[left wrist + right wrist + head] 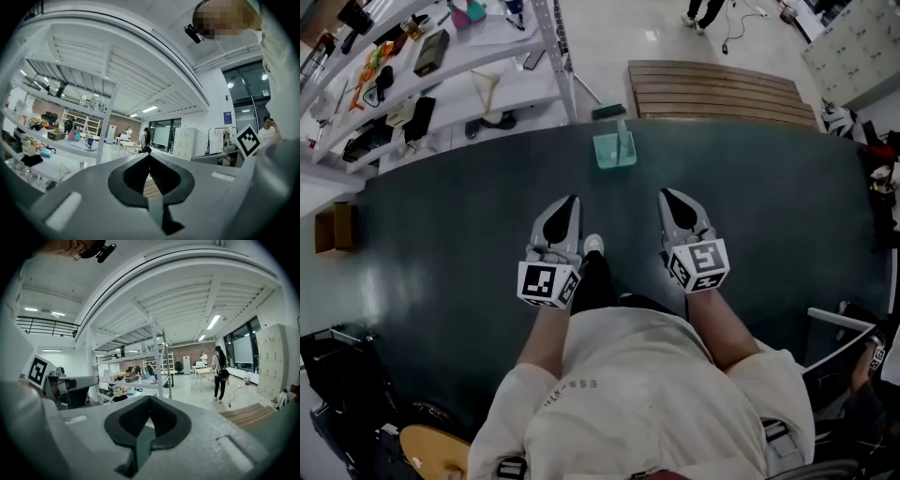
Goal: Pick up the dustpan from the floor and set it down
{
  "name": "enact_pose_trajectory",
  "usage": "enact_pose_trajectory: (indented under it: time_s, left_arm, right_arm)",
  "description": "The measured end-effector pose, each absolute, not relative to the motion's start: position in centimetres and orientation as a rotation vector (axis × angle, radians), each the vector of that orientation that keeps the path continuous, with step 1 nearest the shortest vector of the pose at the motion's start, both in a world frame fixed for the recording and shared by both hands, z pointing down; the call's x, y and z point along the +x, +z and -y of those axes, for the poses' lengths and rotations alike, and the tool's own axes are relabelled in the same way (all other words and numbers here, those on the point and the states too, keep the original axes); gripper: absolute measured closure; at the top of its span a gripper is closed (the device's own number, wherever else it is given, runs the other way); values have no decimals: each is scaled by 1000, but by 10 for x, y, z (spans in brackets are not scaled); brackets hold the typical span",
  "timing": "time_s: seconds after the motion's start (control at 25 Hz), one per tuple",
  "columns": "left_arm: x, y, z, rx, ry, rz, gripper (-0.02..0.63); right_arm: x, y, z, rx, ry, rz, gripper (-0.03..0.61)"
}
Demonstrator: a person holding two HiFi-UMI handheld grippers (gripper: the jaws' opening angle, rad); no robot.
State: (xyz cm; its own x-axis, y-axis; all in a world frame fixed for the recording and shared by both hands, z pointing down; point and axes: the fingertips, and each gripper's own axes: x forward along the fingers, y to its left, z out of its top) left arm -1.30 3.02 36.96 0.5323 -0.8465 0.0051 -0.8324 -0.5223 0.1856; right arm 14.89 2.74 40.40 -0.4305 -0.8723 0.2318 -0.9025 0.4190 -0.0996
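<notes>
Ahead of both grippers, at the far edge of the dark floor [441, 234], the teal dustpan [614, 150] sits untouched, close to the foot of the shelf rack [553, 56] and just in front of the wooden slatted platform [722, 94]. The left gripper [571, 201] and the right gripper [666, 194] are held side by side at the person's front, well short of the dustpan and well above the floor. Each gripper's own view shows its jaws closed tip to tip with nothing between them.

The step in hand looks like the approach: no grasp has begun. The next move probably calls for bringing one gripper forward and down to the dustpan, parting its jaws on the way, and lining them up across the rim or handle. Which part offers the better hold cannot be told from here.
</notes>
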Motion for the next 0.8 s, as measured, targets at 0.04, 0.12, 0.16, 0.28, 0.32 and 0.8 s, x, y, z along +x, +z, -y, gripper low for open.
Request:
enact_pose_trajectory:
  time_s: [0.04, 0.12, 0.16, 0.28, 0.32, 0.8]
  left_arm:
    - [-9, 368, -45, 2601, -125, 1448, 604]
    - [-5, 367, -71, 2583, -124, 1470, 604]
    - [-3, 367, -82, 2573, -124, 1481, 604]
    - [3, 365, -116, 2551, -121, 1509, 604]
    - [5, 364, -127, 2548, -121, 1517, 604]
    - [19, 348, -184, 2597, -136, 1491, 604]
  right_arm:
    - [152, 404, -40, 1577, 328, 2529, 588]
    - [159, 403, -61, 1571, 392, 2543, 588]
    - [163, 403, -71, 1574, 432, 2551, 588]
    - [171, 399, -102, 1576, 448, 2559, 588]
    - [173, 398, -112, 1573, 432, 2560, 588]
    - [179, 385, -172, 1580, 411, 2586, 588]
